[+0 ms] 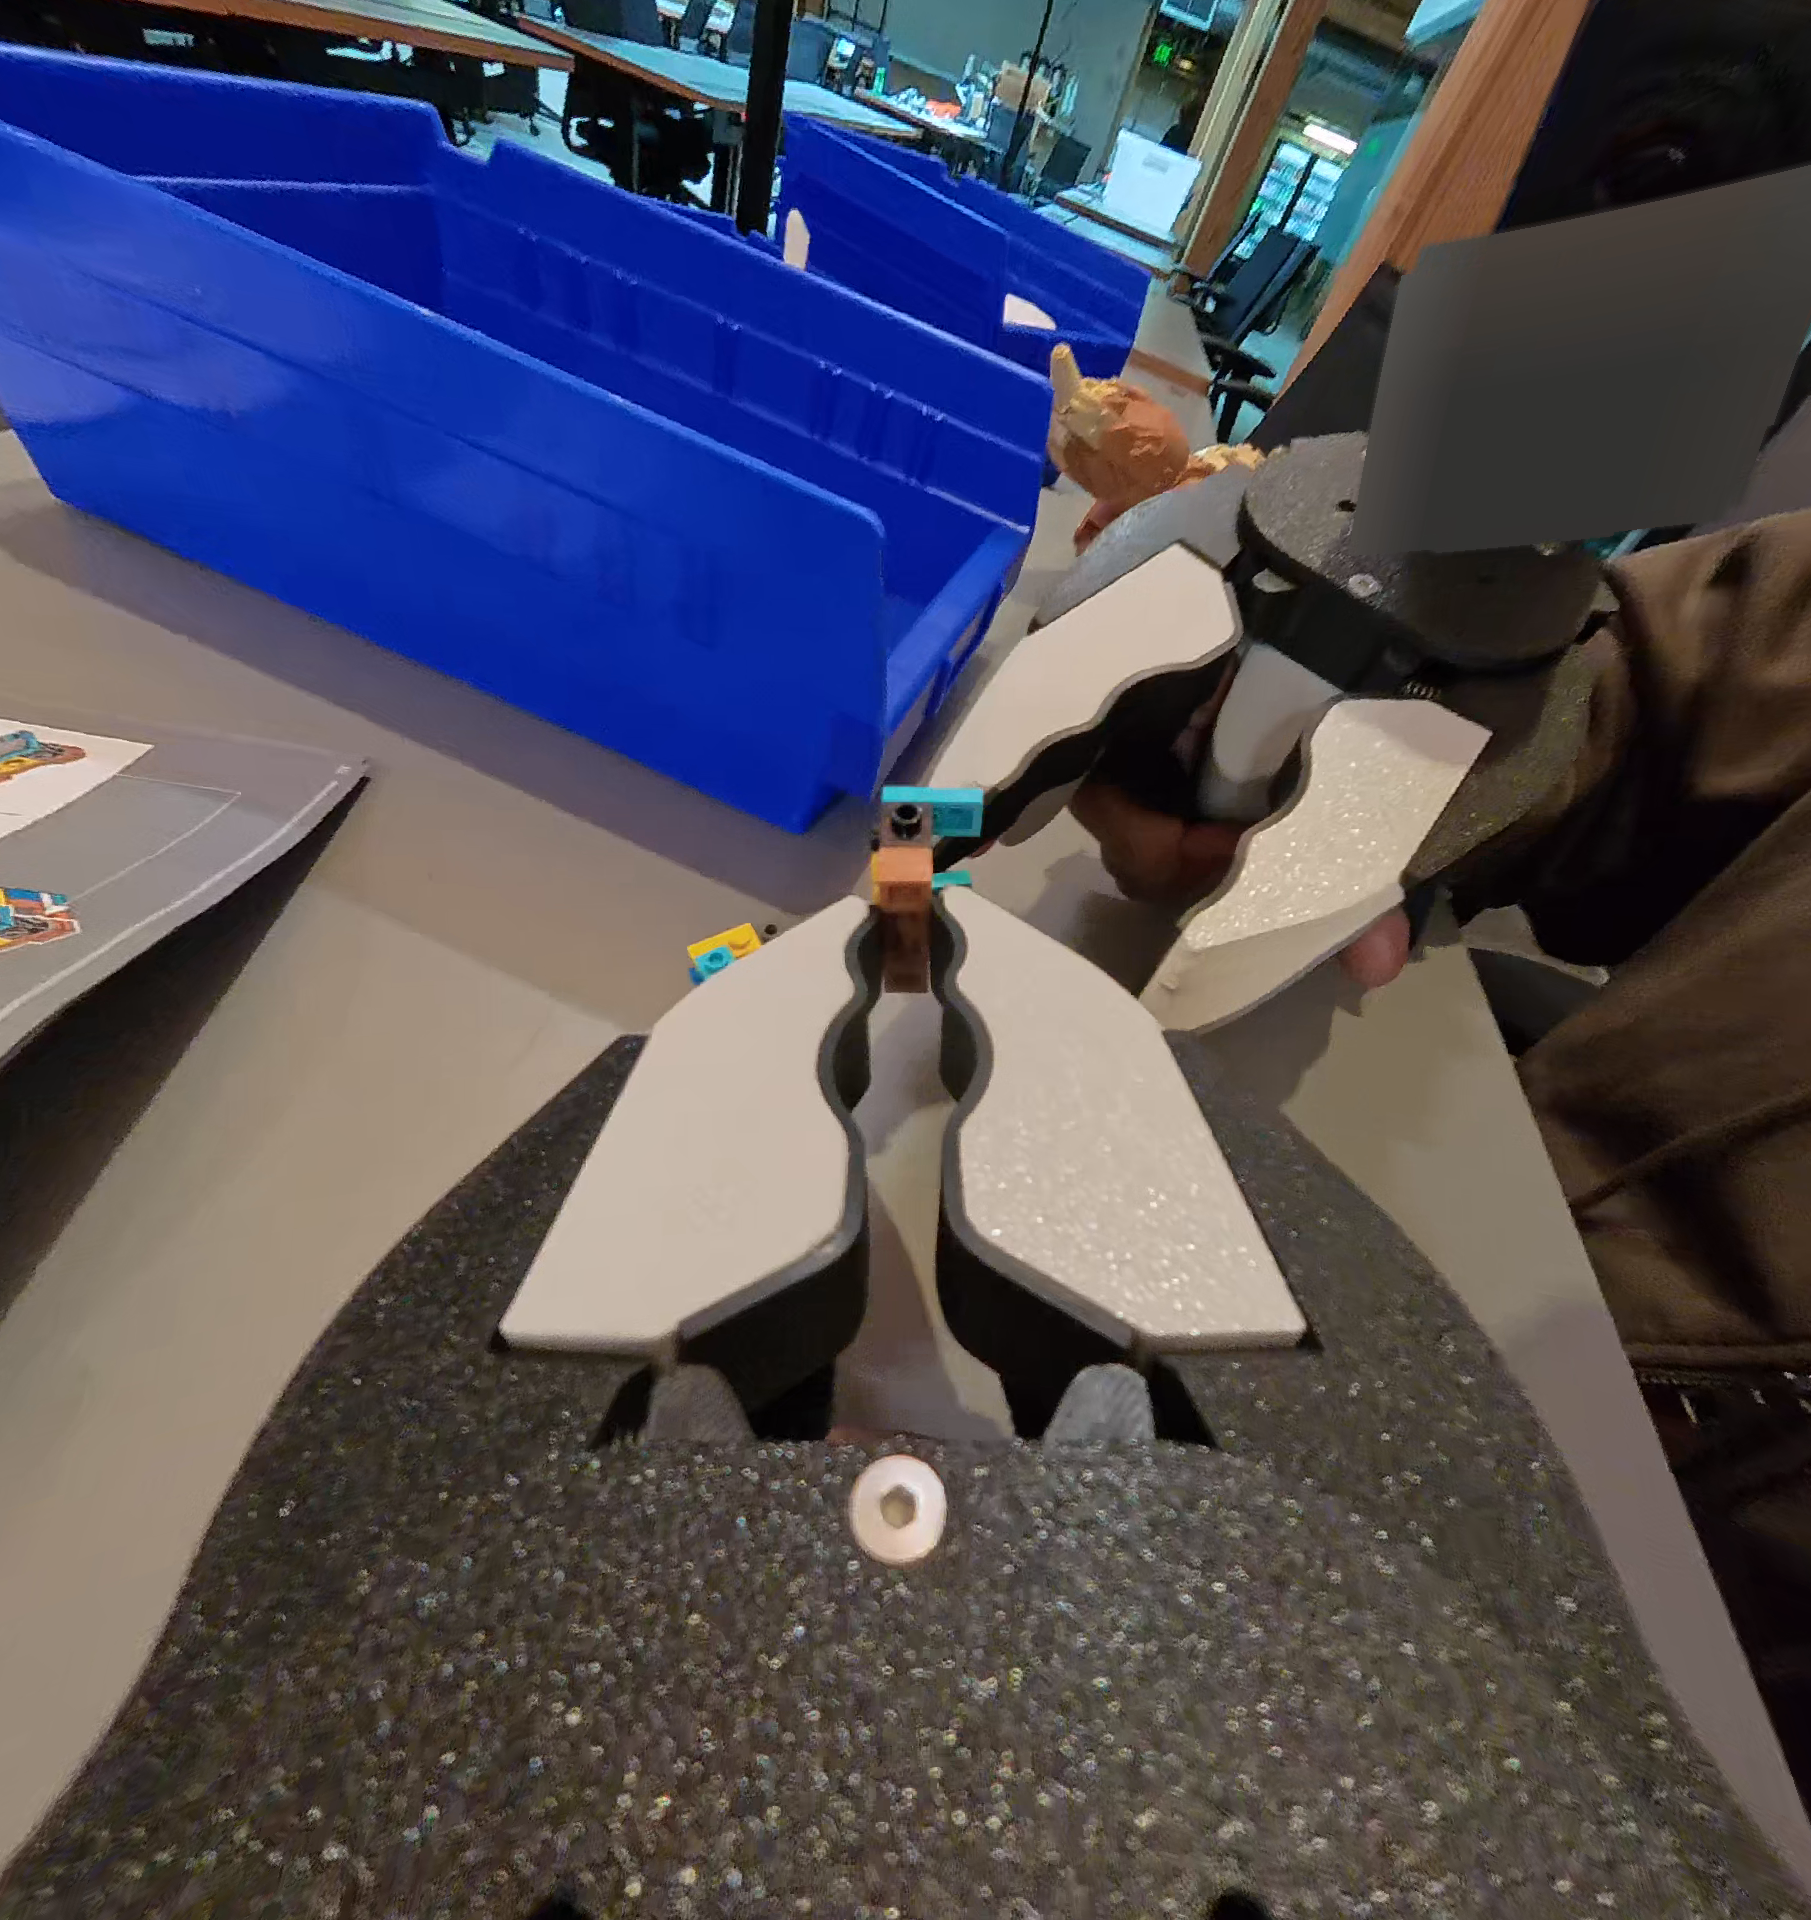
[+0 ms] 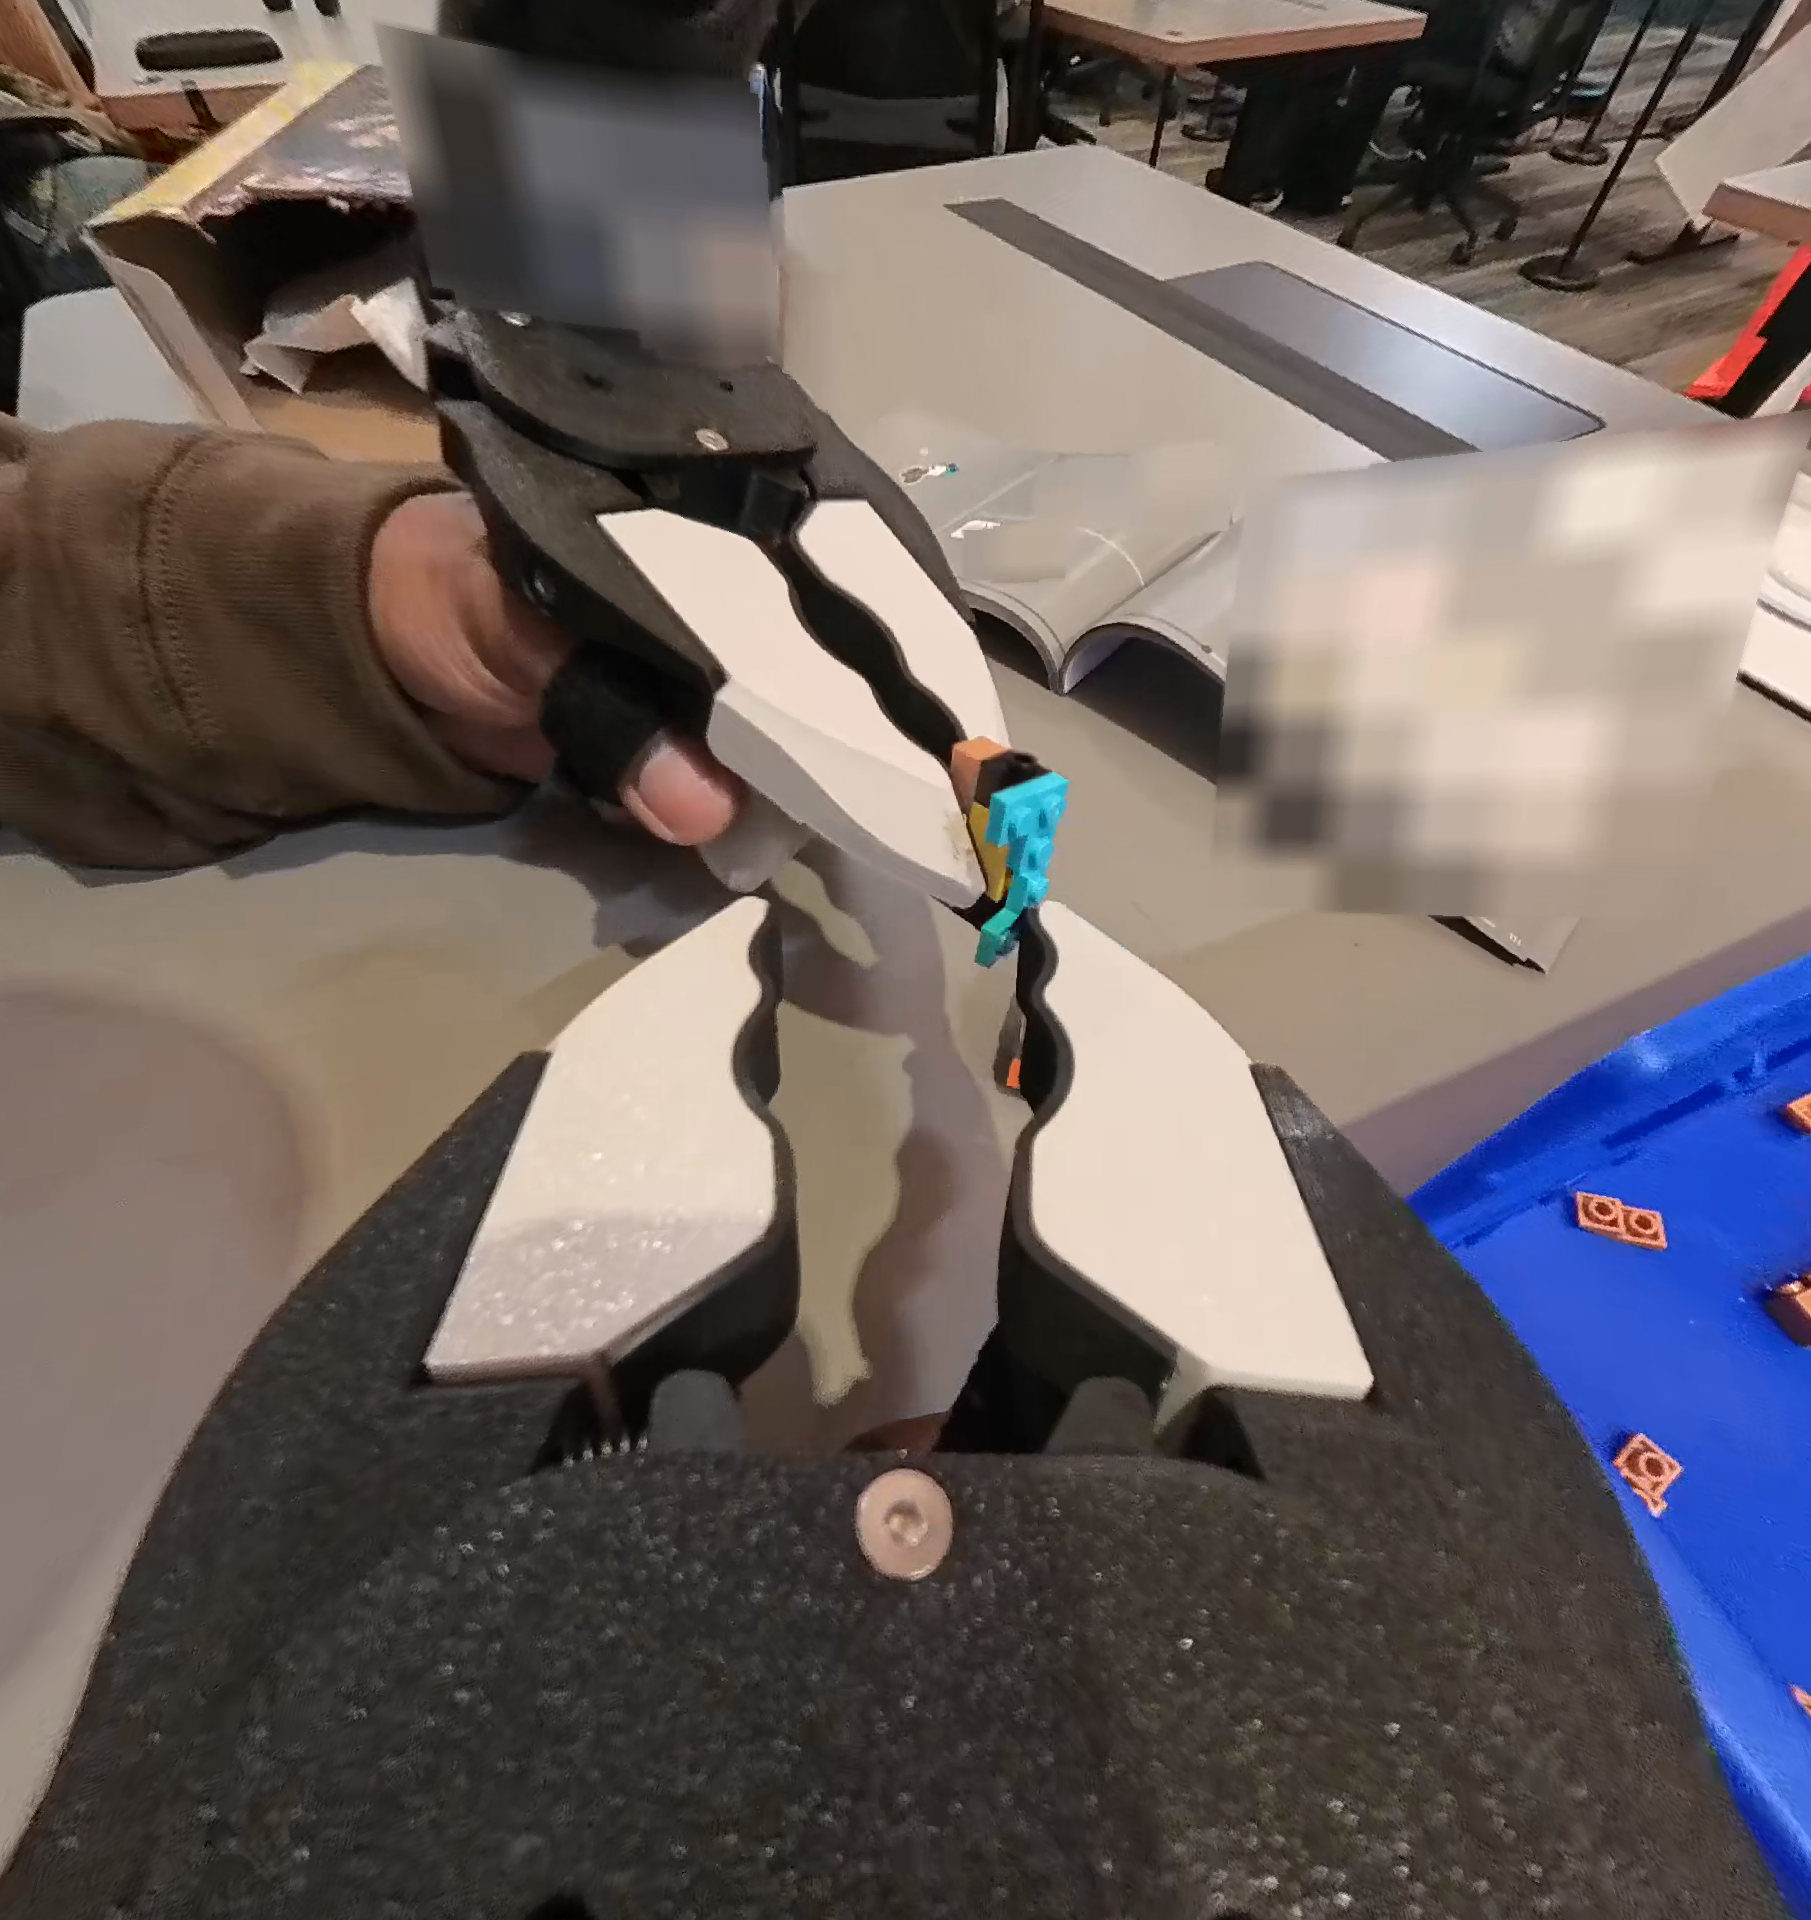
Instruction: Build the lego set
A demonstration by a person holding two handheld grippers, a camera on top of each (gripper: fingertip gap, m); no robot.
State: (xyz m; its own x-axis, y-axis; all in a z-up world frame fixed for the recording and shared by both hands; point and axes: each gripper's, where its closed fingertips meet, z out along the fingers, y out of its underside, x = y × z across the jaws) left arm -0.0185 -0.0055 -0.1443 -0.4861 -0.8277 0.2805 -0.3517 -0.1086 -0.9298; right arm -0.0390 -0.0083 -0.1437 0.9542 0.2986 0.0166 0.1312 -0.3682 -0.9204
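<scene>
Jaws over grey table, office beyond

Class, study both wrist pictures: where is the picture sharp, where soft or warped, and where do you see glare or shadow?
Left wrist view: the small brick assembly at the left tool tips is fairly sharp; blue bins bow from wide-angle distortion; background room soft. Right wrist view: the open booklet shows glare; the grey table carries soft shadows; edges smear.

open-plan office/lab | rows of desks, office chairs (dim background) | blue parts bins
</scene>
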